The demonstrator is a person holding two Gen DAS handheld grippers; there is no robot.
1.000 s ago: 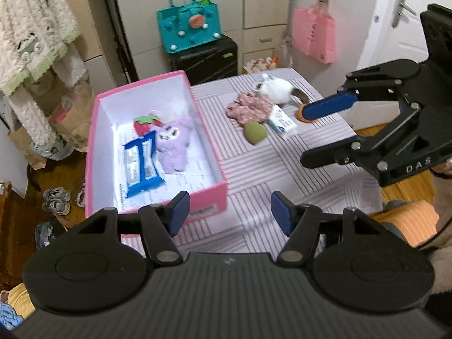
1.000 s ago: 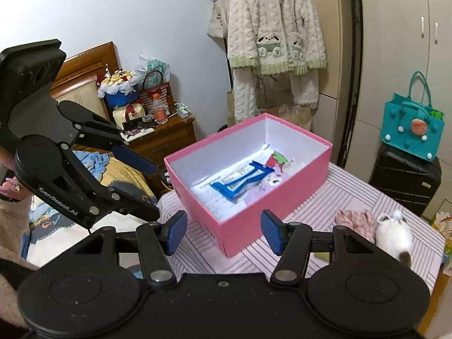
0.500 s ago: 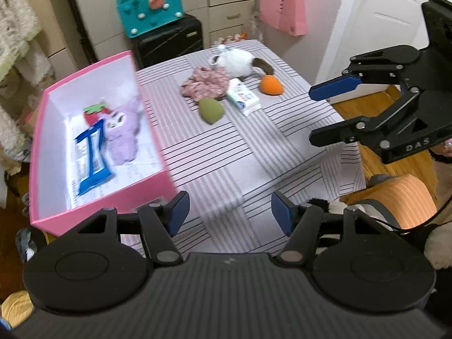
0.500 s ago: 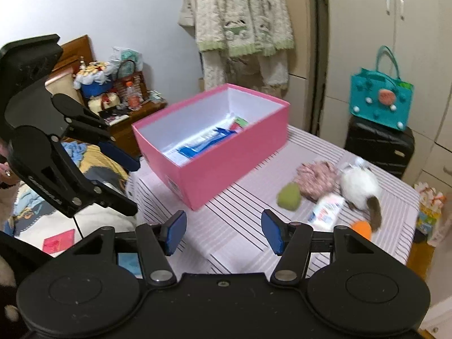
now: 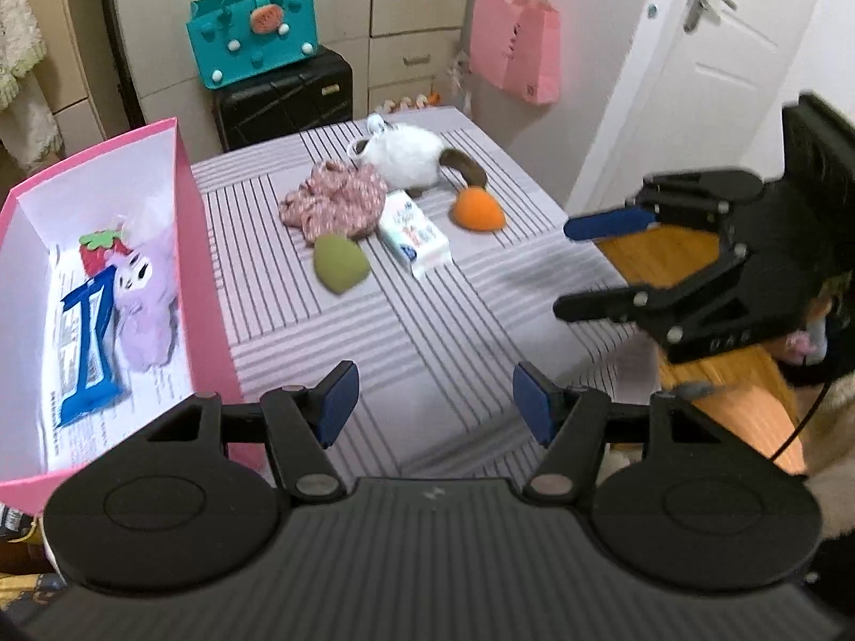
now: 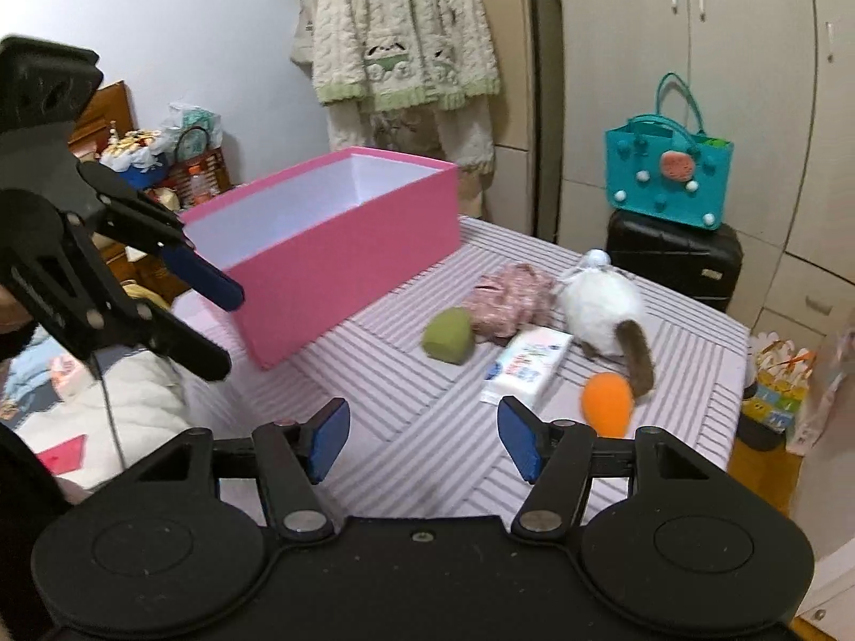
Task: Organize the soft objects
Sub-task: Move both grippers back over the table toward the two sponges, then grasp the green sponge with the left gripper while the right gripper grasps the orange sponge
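A pink box stands on the left of the striped table. It holds a strawberry toy, a purple plush and a blue packet. Loose on the table lie a floral scrunchie, a white plush with a brown tail, an orange sponge, a green sponge and a tissue pack. My left gripper hangs open and empty over the near table. My right gripper is empty, its jaws opening, just short of the tissue pack and orange sponge.
A teal bag sits on a black suitcase behind the table. A pink bag hangs beside a white door. The table's right edge drops to wooden floor. A fleece robe hangs behind the box, with bedding at left.
Both views have swung away from the pink box towards the loose items. Both grippers have come lower and nearer the table. The right jaws stand slightly wider.
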